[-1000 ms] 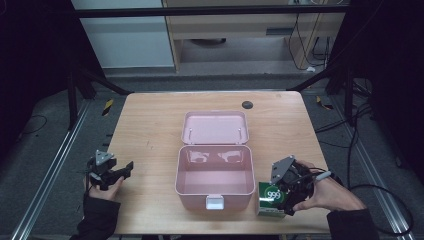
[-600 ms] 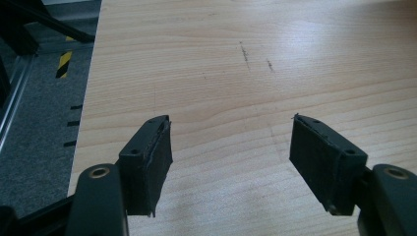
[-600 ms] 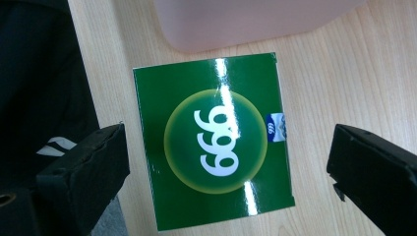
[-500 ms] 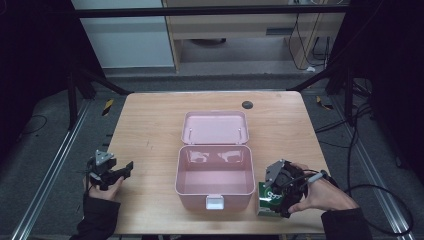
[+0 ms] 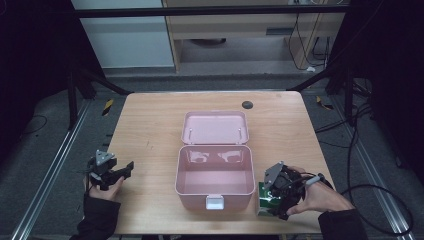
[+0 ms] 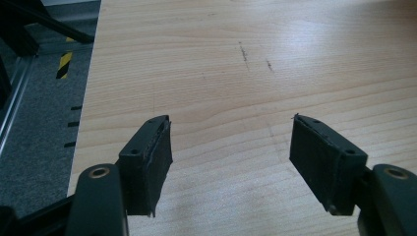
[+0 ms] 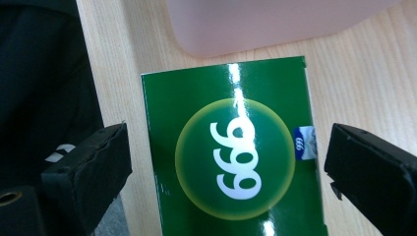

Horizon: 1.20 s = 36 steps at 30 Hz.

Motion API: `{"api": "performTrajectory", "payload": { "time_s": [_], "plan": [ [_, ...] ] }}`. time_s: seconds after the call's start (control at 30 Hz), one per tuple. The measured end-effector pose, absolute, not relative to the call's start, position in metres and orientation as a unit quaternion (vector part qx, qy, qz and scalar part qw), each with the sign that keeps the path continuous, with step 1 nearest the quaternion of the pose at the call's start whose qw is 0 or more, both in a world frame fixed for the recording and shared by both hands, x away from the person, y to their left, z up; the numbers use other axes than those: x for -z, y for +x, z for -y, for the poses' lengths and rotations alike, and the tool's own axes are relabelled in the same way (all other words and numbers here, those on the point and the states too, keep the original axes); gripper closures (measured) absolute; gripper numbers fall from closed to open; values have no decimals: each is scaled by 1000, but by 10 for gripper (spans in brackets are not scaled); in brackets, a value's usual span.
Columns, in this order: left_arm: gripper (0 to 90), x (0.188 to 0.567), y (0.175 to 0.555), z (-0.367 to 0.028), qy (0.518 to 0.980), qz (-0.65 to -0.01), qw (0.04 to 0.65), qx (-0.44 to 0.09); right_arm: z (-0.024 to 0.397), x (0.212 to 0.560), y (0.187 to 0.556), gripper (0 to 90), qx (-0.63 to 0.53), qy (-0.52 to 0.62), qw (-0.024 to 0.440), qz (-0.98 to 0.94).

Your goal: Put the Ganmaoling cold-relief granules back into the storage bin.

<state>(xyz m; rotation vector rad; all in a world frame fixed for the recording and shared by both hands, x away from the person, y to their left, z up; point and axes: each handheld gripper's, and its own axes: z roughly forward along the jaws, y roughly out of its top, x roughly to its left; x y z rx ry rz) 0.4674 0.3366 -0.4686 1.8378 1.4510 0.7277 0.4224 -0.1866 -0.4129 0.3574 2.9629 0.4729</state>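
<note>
Risk, in the high view, sits at the front right of the table (image 5: 150, 125), where the right tongs (image 5: 278, 192) hang over a green box (image 5: 265, 204) that lies flat near the table's front edge and just beside the open pink case (image 5: 214, 175). If the tongs push instead of pinch, I judge the box could slide toward that edge or knock against the case wall. The left tongs (image 5: 117, 172) rest at the front left, far from both things, so they can do little to steady the case if it gets bumped. In the left gripper view, the left tongs (image 6: 231, 147) are spread wide with nothing between them, above bare, pale wood with a few faint dark scratches. In the right gripper view, the right tongs (image 7: 223, 162) are also spread, one pad on each side of the green box (image 7: 231, 162), and neither pad touches it. The box top is glossy and reflects the light, so I think the pads may slip on it; one pad also hangs past the table edge, which leaves little room on that side. The surface is smooth light wood, flat and mostly bare. Around it the room is dim, with a grey floor, dark frame bars, loose cables at the right and a pale cabinet behind.
</note>
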Motion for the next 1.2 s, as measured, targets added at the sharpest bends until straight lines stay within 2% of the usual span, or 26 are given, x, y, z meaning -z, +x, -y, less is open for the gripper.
{"api": "performTrajectory", "payload": {
  "time_s": [0.87, 1.2],
  "plan": [
    [318, 470, 469, -336, 708, -557, 336, -277, 181, 438, 433, 49, -135, 107, 39, -984],
    [318, 470, 469, -337, 708, -557, 335, -277, 182, 446, 435, 95, -126, 109, 33, -986]
  ]
}}
